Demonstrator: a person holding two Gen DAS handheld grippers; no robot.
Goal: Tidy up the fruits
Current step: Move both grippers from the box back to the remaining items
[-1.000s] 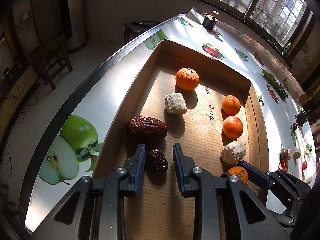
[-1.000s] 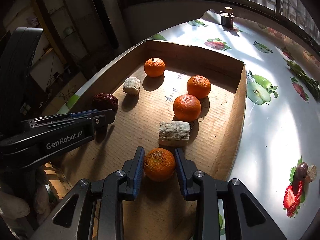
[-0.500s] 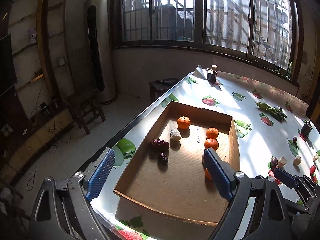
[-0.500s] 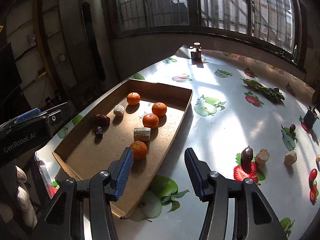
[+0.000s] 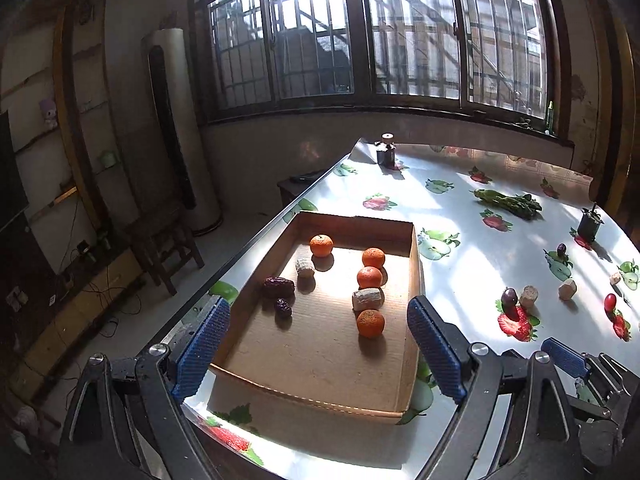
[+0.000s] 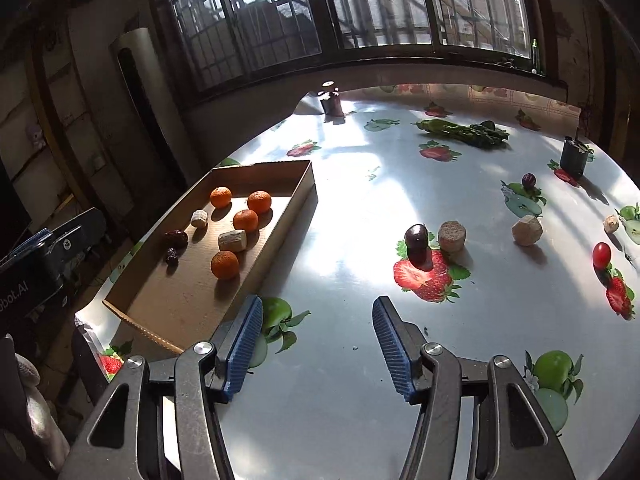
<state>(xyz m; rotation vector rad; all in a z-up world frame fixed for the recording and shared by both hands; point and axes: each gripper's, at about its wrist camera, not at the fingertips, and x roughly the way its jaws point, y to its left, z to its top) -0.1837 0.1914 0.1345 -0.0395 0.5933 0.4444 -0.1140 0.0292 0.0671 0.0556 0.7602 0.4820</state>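
Glossy fruit-print tablecloth [image 6: 340, 380] covers the table under both tools. Nearest, the right gripper [image 6: 318, 346] hangs tilted downward over bare cloth, its ribbed blue pads having just spread further, nothing between them. Beside it, the left gripper [image 5: 318, 354] gapes wide and empty above the shallow corrugated cardboard tray [image 5: 316, 394]. Inside lie four round oranges [image 5: 370, 323], wrinkled dark dates [image 5: 278, 287] and pale chunks.

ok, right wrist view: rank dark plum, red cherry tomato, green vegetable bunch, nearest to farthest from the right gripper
1. Dark plum, just ahead of the right gripper, on a printed strawberry.
2. Red cherry tomato, far right.
3. Green vegetable bunch, at the back near the window.
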